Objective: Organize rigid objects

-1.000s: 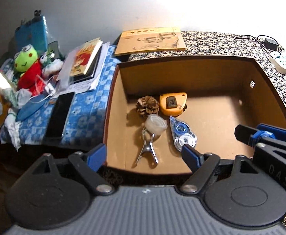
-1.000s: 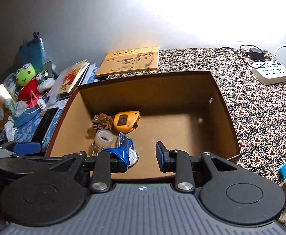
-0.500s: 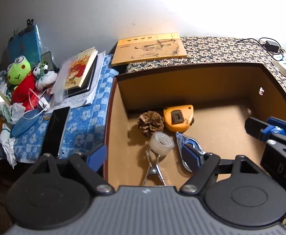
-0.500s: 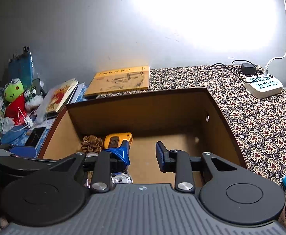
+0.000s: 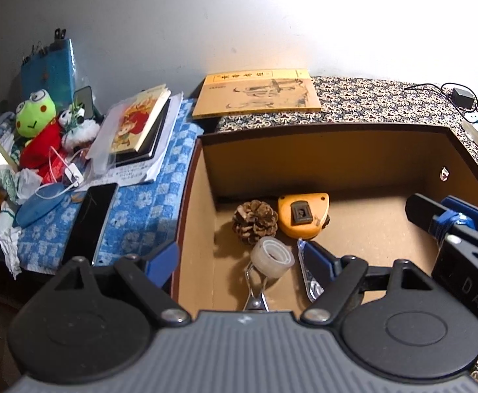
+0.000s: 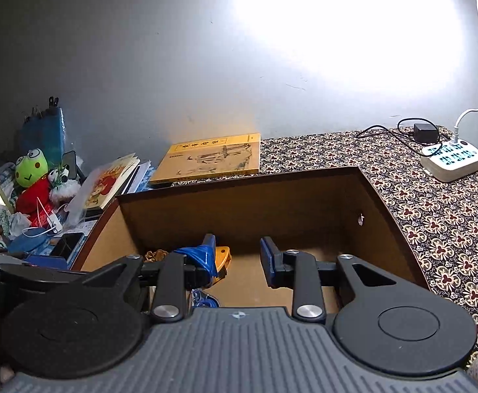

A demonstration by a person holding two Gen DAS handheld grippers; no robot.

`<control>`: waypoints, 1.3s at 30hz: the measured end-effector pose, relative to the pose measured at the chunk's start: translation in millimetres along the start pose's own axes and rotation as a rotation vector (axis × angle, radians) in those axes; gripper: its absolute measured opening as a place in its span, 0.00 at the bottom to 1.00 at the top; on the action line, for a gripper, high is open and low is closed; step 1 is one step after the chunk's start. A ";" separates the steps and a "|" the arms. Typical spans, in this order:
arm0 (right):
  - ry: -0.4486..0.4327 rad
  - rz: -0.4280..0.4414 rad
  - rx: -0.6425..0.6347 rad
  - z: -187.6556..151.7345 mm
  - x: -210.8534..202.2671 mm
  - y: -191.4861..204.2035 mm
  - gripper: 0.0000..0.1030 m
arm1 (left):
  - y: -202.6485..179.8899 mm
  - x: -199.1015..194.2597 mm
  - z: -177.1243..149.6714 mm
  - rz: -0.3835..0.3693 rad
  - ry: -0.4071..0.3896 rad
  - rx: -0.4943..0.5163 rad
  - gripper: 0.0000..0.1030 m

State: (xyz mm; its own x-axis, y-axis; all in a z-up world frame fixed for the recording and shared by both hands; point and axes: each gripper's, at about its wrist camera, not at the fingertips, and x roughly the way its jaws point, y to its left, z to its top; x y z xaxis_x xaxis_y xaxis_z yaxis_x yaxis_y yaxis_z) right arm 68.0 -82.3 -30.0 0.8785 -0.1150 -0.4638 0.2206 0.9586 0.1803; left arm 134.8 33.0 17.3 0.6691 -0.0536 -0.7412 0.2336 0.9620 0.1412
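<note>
- Grey wall behind; brown-cream floral tablecloth (image 6: 442, 226) w/ open brown cardboard box (image 5: 324, 157) on it.
- Box floor, near left wall: brown pinecone (image 5: 254, 222), orange tape measure (image 5: 303, 215) at its 3 o'clock, touching.
- Clear tape roll (image 5: 272, 258) at pinecone's 6 o'clock; metal clip (image 5: 256, 294) just below the roll.
- Left gripper (image 5: 242, 260): fingers wide apart, empty, straddling box's left wall.
- Right gripper (image 6: 239, 255): fingers apart, empty, above box.
- Yellow book (image 6: 211, 160) at 12 o'clock beyond box.

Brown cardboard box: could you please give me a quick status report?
Left gripper and right gripper open, empty. Brown cardboard box holds pine cone, orange tape measure, clear tape roll. Nothing blocking.
</note>
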 end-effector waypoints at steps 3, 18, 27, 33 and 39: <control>-0.016 0.003 0.010 -2.2 1.1 -1.9 0.12 | -1.5 1.5 -2.0 0.004 -0.008 0.002 0.79; -0.037 -0.004 0.028 -5.9 -1.0 -16.7 0.11 | -10.7 7.0 -2.8 0.016 0.003 0.015 0.79; -0.014 0.001 0.025 -7.9 5.1 -17.0 0.11 | -14.3 14.1 -1.9 0.005 0.038 0.022 0.79; -0.013 0.009 0.002 -7.1 6.5 -15.2 0.11 | -12.4 21.3 -3.5 -0.021 0.080 0.006 0.79; -0.004 0.017 -0.004 -7.9 8.2 -14.5 0.11 | -13.0 22.8 -3.3 -0.029 0.091 0.006 0.79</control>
State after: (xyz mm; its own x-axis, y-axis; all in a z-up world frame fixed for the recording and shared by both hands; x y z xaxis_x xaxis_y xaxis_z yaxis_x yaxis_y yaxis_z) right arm 68.7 -95.1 -43.3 0.8839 -0.0993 -0.4569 0.2034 0.9616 0.1845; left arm 144.7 20.2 -3.6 0.5956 -0.0567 -0.8013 0.2564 0.9588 0.1227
